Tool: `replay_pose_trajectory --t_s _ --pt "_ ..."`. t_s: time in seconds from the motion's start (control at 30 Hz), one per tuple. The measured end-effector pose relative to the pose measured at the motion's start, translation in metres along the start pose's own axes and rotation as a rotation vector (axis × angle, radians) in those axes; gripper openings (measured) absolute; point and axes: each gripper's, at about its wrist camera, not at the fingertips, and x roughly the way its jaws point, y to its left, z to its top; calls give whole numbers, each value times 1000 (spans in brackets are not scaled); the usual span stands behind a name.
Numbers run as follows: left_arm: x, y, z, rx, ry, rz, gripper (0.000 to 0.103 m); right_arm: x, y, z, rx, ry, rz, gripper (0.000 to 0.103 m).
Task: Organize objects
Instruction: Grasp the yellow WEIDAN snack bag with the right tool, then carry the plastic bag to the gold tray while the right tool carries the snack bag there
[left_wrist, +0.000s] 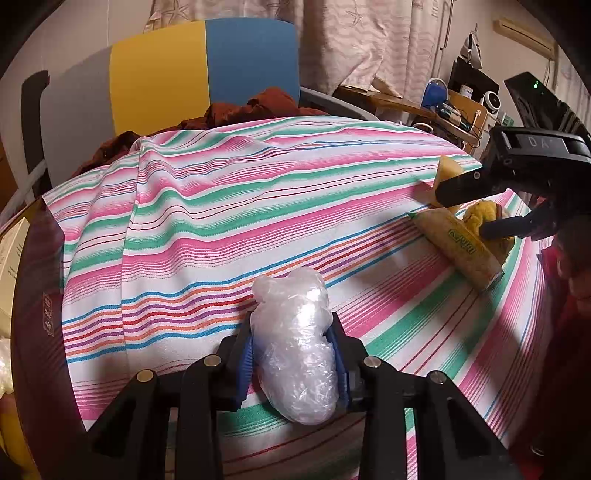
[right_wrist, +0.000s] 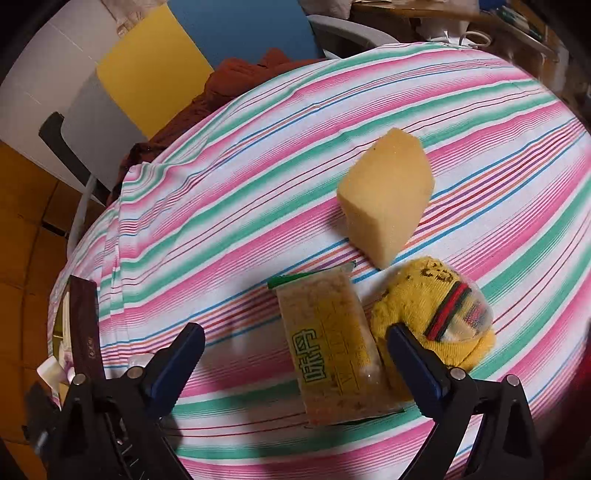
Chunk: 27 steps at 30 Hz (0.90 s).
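The left claw (left_wrist: 295, 354) is clenched on a crumpled bundle of clear plastic film (left_wrist: 297, 347), its blue ribbed pads pressing the bundle from both sides near its middle, so the soft wad stays put while it is carried above the counter with the pink, green and white striped cloth (left_wrist: 229, 206); the bundle's rounded end sticks out past the pads, and I judge it to be in transit toward the other things rather than resting. The right claw (right_wrist: 295, 343) stands released, its two dark fingers spread wide to either side of a flat yellow packet with green lettering (right_wrist: 332, 347), which lies on the cloth between them, untouched. That wide stance suggests an approach to straddle the packet before closing. Just beside the packet, touching its right edge, sits a rolled yellow knitted sock with a red and green band (right_wrist: 436, 317), and beyond both lies a pale yellow wedge-shaped sponge (right_wrist: 388, 195), near but apart. These three things are gathered on one side of the counter, seemingly the collecting spot, well apart from the bundle.
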Motion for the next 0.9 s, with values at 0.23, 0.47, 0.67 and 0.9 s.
replay_pose_trajectory --t_s 0.23,0.47,0.67,0.9 --pt "0 -1 -2 4 -14 0 36 22 7 -2 -48 98 -72 93" --pt "-1 -1 -4 0 -28 -6 36 25 18 -6 -133 108 -142 59" --pt "0 -1 -5 4 -33 -10 36 26 23 -6 -167 116 -130 51" --pt "0 -2 -6 11 -34 -3 37 26 25 -11 -197 126 -153 57"
